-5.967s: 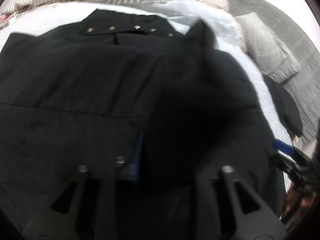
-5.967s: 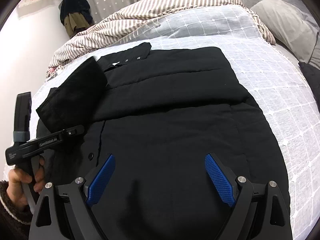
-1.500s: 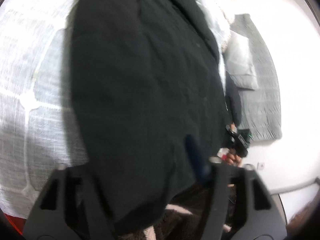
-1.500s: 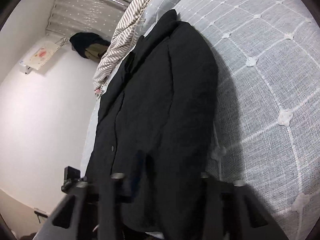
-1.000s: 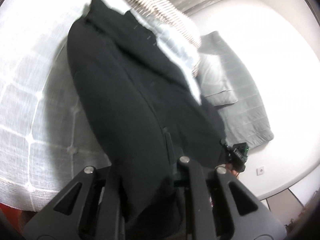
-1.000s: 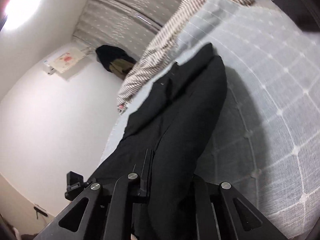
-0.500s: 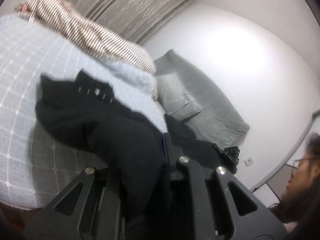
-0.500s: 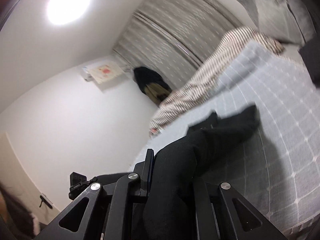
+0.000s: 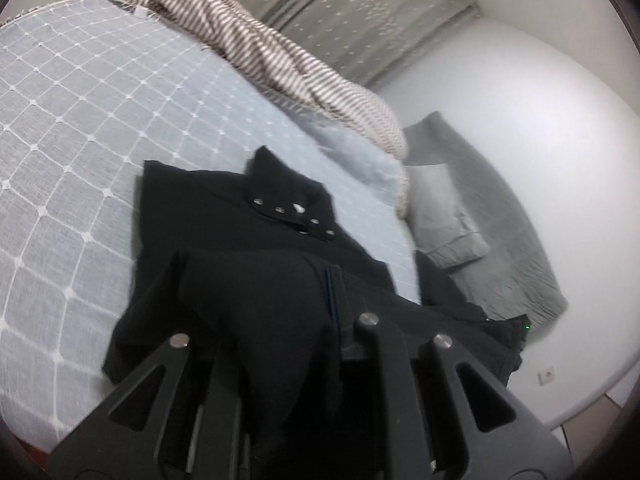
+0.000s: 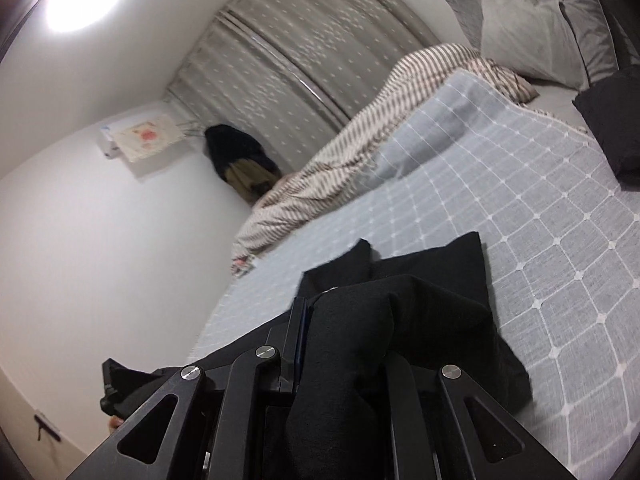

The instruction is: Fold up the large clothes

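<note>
Black padded jacket [image 9: 224,216] is gripped at its near hem by both clenched tongs, left gripper [image 9: 280,300] and right gripper [image 10: 340,320]; its snap-studded collar [image 9: 296,210] lies ahead on the grey checked bedspread [image 9: 72,128], long axis running away.

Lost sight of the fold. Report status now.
Left hand-held gripper and right hand-held gripper both shut on black coat. Near end lifted, collar end on bedspread. Nothing in the way.

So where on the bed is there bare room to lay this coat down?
Bare quilt left of the coat, up to the striped blanket. Right of it, quilt runs to a dark cushion. Crowded by the pillow.
</note>
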Demonstrator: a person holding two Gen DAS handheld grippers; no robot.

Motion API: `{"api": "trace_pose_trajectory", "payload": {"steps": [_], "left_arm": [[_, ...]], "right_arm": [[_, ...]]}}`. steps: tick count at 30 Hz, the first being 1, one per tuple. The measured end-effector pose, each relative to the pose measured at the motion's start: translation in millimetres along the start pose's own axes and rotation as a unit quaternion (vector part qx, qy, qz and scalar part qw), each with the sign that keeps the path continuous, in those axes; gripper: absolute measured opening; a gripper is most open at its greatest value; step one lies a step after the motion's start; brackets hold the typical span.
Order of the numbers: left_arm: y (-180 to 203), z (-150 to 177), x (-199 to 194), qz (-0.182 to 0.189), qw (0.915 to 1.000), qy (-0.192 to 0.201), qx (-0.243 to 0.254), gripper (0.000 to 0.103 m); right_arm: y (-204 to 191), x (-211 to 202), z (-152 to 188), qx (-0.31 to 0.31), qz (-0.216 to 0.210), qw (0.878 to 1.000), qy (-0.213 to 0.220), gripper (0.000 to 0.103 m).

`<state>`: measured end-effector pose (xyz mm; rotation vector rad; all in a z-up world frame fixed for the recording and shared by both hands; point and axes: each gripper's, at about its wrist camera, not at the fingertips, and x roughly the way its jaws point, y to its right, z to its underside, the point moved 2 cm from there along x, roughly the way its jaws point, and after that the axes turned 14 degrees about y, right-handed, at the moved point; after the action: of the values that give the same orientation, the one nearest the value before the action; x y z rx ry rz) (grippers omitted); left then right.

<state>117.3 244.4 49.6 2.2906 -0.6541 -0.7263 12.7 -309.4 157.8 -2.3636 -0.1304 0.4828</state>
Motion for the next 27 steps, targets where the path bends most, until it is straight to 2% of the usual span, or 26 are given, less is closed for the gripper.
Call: {"api": "trace_pose_trajectory", "payload": {"steps": [3, 5, 9, 12, 16, 19, 21, 23, 25, 27], "left_arm": [[-21.9, 0.0, 43.7, -0.042, 0.999, -0.014, 0.009, 0.017], [-36.3, 3.9, 69.9, -0.067, 0.9973, -0.027, 0.013, 0.018], [-71.1, 19.0, 111.4, -0.126, 0.9902, -0.052, 0.027, 0.023], [-91.1, 31.3, 126.0, -0.136, 0.9884, -0.066, 0.007, 0.023], [-86.5, 34.6, 118.5, -0.134, 0.9894, -0.056, 0.013, 0.024], [-74.5, 34.9, 111.8, -0.136, 0.9883, -0.061, 0.033, 0.04], [-61.5, 34.5, 101.7, -0.129, 0.9888, -0.059, 0.047, 0.068], [-48.1, 35.2, 88.1, -0.146, 0.9851, -0.048, 0.078, 0.084], [-32.8, 38.9, 69.9, -0.164, 0.9782, -0.037, 0.121, 0.084], [-20.5, 45.2, 54.3, -0.166, 0.9737, -0.036, 0.152, 0.084]], "right_arm": [[28.9, 52.2, 9.9, 0.02, 0.028, 0.999, -0.032, 0.013], [49.5, 83.9, 21.4, 0.022, 0.061, 0.996, -0.057, 0.014], [89.3, 125.5, 49.2, 0.015, 0.12, 0.989, -0.091, 0.017], [117.8, 140.4, 67.2, 0.029, 0.145, 0.983, -0.111, 0.021], [123.9, 138.6, 71.9, 0.027, 0.141, 0.983, -0.115, 0.025], [108.7, 129.5, 66.0, -0.015, 0.159, 0.98, -0.121, 0.038], [98.9, 122.5, 62.1, -0.039, 0.167, 0.977, -0.126, 0.064], [85.7, 109.1, 59.1, -0.062, 0.156, 0.978, -0.123, 0.072], [75.1, 96.3, 58.6, -0.085, 0.143, 0.978, -0.123, 0.073], [66.3, 80.1, 61.0, -0.107, 0.136, 0.977, -0.123, 0.074]]}}
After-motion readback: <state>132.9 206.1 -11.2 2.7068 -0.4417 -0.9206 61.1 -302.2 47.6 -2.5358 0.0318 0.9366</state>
